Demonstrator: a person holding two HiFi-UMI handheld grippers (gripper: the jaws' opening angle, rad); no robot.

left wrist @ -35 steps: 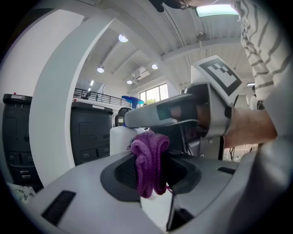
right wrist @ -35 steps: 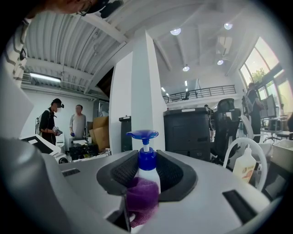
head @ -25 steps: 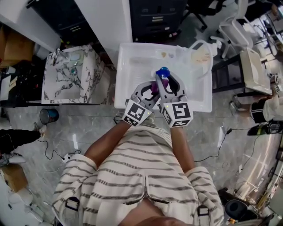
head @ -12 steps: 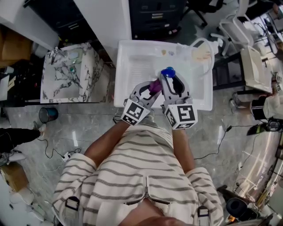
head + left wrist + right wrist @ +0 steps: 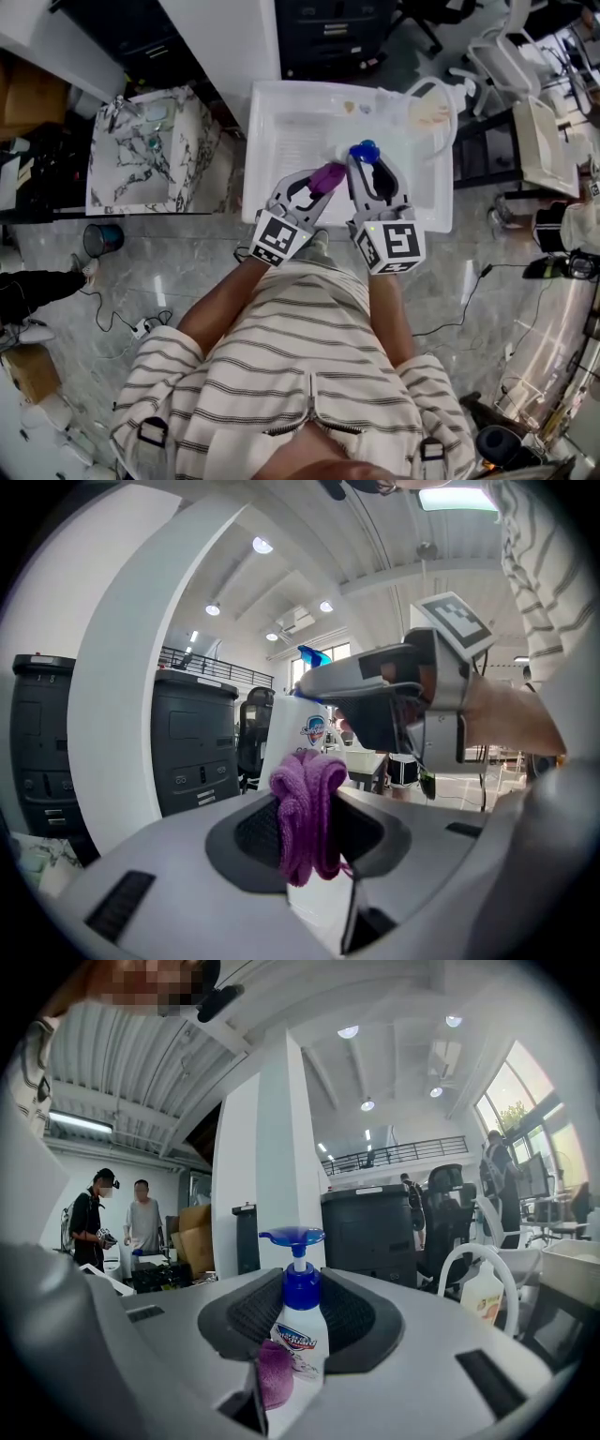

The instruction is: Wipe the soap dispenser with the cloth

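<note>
Soap dispenser (image 5: pixel 298 1335), clamped upright in right gripper (image 5: pixel 368 164) for steadiness; cloth (image 5: pixel 307 808), pinched in left gripper (image 5: pixel 323 180), at its side for wiping

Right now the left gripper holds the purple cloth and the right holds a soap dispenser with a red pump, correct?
The pump is blue, not red, as the right gripper view shows. The left gripper holds the purple cloth, the right gripper the soap dispenser.
</note>
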